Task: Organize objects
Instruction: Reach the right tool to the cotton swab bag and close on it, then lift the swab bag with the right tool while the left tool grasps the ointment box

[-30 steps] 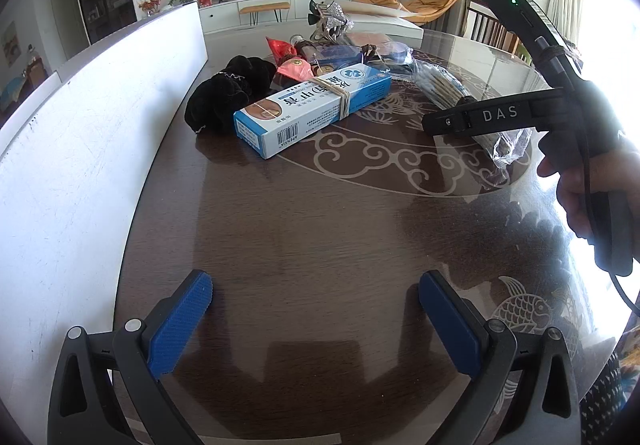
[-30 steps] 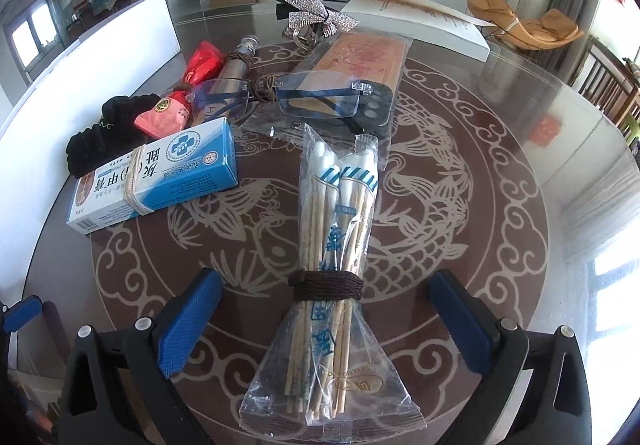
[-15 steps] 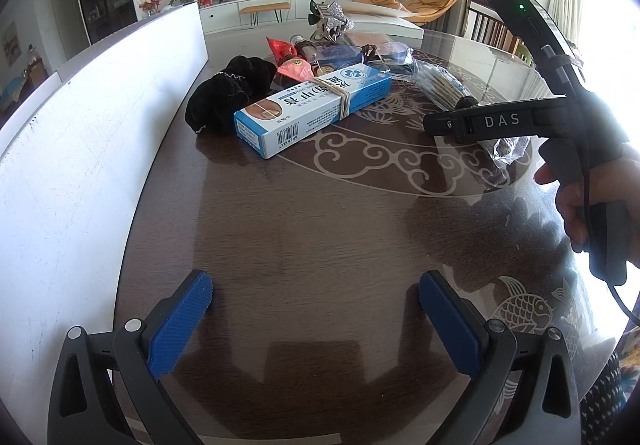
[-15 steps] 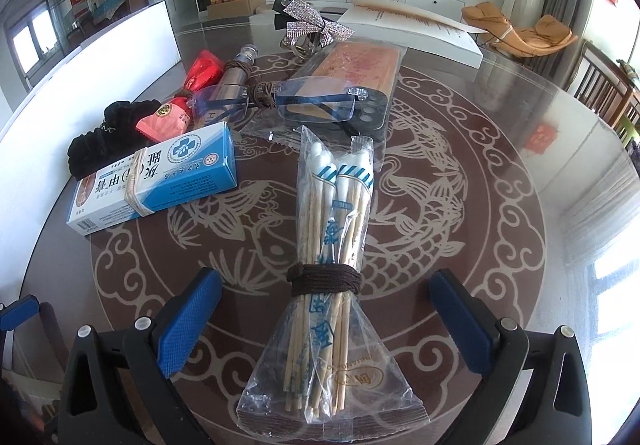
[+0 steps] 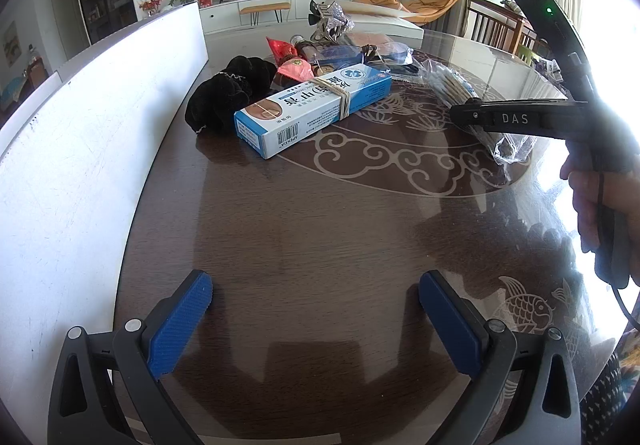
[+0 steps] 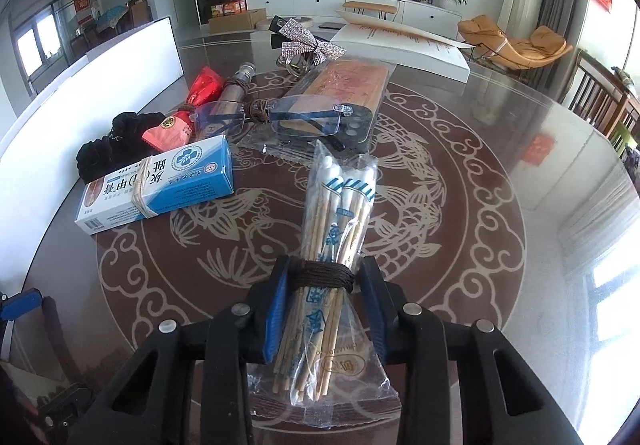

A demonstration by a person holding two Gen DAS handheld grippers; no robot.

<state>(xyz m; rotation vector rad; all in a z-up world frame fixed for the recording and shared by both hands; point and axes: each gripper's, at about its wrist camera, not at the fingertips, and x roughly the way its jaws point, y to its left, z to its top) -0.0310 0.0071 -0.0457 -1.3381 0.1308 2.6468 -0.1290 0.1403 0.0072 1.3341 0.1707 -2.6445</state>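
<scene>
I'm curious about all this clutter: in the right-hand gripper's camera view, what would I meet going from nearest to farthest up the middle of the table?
Bag of cotton swabs gripped at its brown cord → blue-framed glasses → sparkly silver bow.

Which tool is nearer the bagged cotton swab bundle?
Right. The right tool is closing on the swab bundle at its brown cord wrap. The left tool sits open over bare table, apart from the bundle.
</scene>
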